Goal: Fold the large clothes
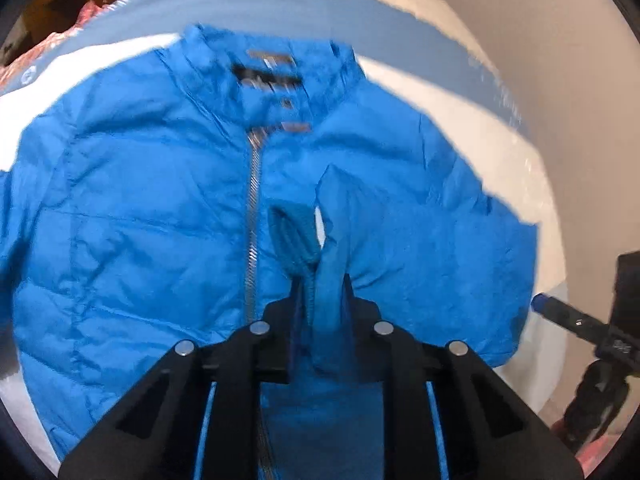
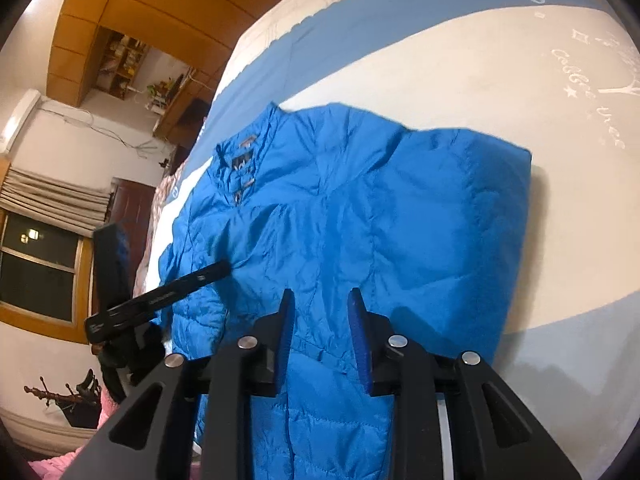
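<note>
A bright blue puffer jacket (image 1: 140,208) lies front up on the bed, zipper (image 1: 253,216) closed and collar at the far end. It also shows in the right wrist view (image 2: 380,220). My left gripper (image 1: 320,280) is shut on the sleeve cuff (image 1: 326,256) and holds it over the jacket's chest. My right gripper (image 2: 321,300) is open and empty just above the jacket's lower half. The left gripper shows at the left of the right wrist view (image 2: 160,300).
The bed cover (image 2: 460,72) is white with wide blue stripes. A pink patterned quilt (image 1: 60,44) lies at the far left. Wooden cabinets (image 2: 120,12), a window (image 2: 40,264) and a dark door (image 2: 132,204) stand beyond the bed.
</note>
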Action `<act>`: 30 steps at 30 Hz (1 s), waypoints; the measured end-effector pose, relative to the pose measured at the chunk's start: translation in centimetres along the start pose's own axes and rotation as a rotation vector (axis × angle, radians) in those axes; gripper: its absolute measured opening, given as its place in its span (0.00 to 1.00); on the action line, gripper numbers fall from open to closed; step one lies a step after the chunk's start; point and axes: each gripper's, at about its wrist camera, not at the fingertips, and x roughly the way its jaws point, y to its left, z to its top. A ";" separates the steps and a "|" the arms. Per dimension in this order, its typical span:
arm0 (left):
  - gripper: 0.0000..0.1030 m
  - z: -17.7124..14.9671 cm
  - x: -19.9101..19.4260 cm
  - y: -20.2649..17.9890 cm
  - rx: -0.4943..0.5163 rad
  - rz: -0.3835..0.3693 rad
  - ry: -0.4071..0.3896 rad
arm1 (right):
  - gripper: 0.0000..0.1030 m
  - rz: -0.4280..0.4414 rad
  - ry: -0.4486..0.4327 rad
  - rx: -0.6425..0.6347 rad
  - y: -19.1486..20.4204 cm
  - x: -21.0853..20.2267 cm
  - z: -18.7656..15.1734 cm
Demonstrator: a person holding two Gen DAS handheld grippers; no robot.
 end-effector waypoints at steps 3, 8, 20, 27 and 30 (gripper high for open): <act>0.15 0.6 -3.0 2.1 -0.033 0.033 -0.086 | 0.29 0.020 -0.017 -0.016 0.5 -0.3 0.4; 0.15 1.4 -6.7 6.5 -0.081 0.165 -0.181 | 0.30 0.035 -0.011 -0.063 1.8 0.6 1.2; 0.27 0.1 -2.8 13.9 -0.177 0.304 -0.076 | 0.29 -0.062 0.106 -0.060 1.8 8.4 1.8; 0.32 -0.3 -1.5 15.5 -0.176 0.275 -0.079 | 0.14 -0.058 0.110 0.017 -1.0 11.3 0.9; 0.38 -0.1 -2.5 15.7 -0.181 0.274 -0.070 | 0.14 -0.093 0.108 -0.002 -0.3 10.6 0.8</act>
